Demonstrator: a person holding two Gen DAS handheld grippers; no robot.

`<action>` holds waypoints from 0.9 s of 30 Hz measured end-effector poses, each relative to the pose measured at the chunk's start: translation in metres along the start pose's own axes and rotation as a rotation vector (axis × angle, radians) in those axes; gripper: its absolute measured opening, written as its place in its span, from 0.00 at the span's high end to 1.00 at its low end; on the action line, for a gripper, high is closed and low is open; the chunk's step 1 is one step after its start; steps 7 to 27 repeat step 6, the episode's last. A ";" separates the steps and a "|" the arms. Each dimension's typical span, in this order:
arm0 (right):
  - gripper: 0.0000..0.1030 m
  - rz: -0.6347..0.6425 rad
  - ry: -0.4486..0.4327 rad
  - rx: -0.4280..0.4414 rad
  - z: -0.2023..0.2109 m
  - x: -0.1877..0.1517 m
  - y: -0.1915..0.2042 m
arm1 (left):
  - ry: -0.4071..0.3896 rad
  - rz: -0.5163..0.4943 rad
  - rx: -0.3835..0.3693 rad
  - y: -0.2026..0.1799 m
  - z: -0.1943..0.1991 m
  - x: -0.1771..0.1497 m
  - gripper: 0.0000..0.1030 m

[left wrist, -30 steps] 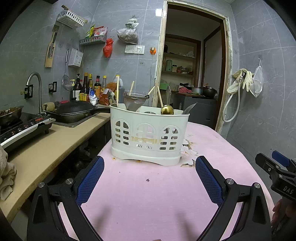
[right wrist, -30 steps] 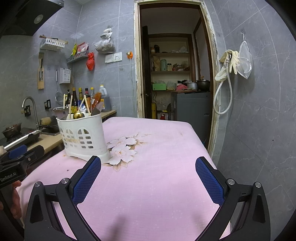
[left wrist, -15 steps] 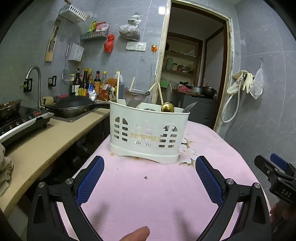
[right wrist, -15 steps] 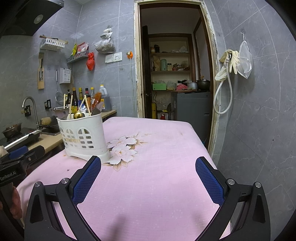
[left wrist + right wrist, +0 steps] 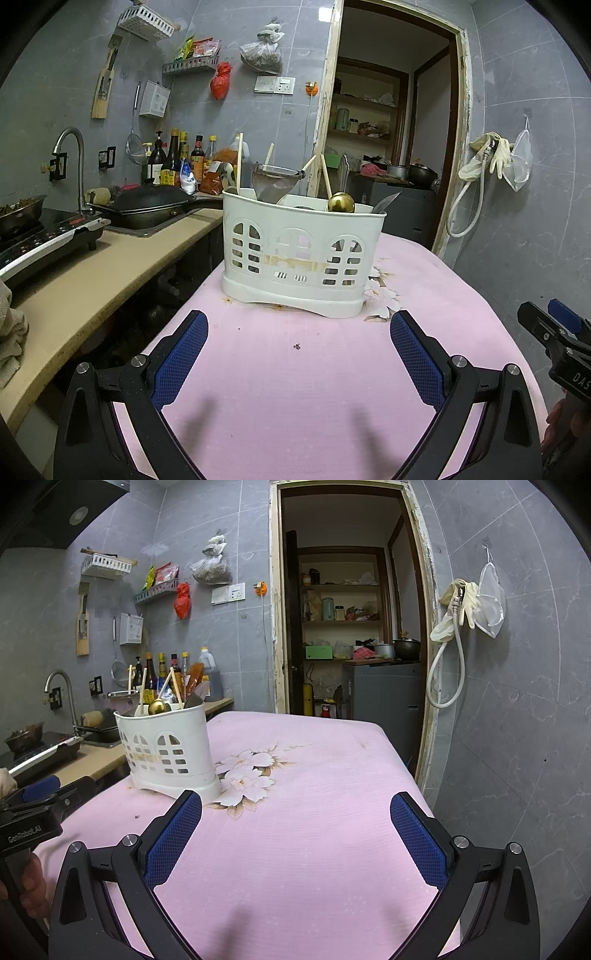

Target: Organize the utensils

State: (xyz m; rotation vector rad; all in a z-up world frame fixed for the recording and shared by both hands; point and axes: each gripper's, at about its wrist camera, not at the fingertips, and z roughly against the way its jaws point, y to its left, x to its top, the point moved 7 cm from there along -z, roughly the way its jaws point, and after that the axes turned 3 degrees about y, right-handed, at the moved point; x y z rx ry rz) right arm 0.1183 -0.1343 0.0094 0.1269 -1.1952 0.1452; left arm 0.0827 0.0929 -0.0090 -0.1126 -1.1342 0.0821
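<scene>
A white utensil caddy (image 5: pixel 301 258) stands on the pink tablecloth (image 5: pixel 314 387) near the table's left edge. It holds chopsticks (image 5: pixel 239 162), a metal strainer (image 5: pixel 273 181), a gold spoon (image 5: pixel 341 203) and other utensils. It also shows in the right wrist view (image 5: pixel 170 749), to the left. My left gripper (image 5: pixel 299 343) is open and empty, in front of the caddy and apart from it. My right gripper (image 5: pixel 295 827) is open and empty over the bare cloth, to the right of the caddy.
A beige counter (image 5: pixel 85 280) runs along the left with a wok (image 5: pixel 147 206), an induction hob (image 5: pixel 44 240) and a tap (image 5: pixel 70 162). Sauce bottles (image 5: pixel 177 158) stand at its back. A doorway (image 5: pixel 351 635) lies beyond the table. A grey tiled wall (image 5: pixel 517 701) is on the right.
My left gripper has drawn back and lifted a little, so the caddy sits slightly farther away. A fingertip seen low in the left view half a second ago is gone. The right gripper is still.
</scene>
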 end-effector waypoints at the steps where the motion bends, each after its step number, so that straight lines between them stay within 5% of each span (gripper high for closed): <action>1: 0.00 0.001 0.000 0.000 0.000 0.000 0.000 | 0.000 -0.001 0.001 0.001 -0.001 0.001 0.06; 27: 0.00 0.001 0.000 0.000 0.000 0.000 0.000 | 0.000 0.002 0.003 0.002 -0.001 0.001 0.06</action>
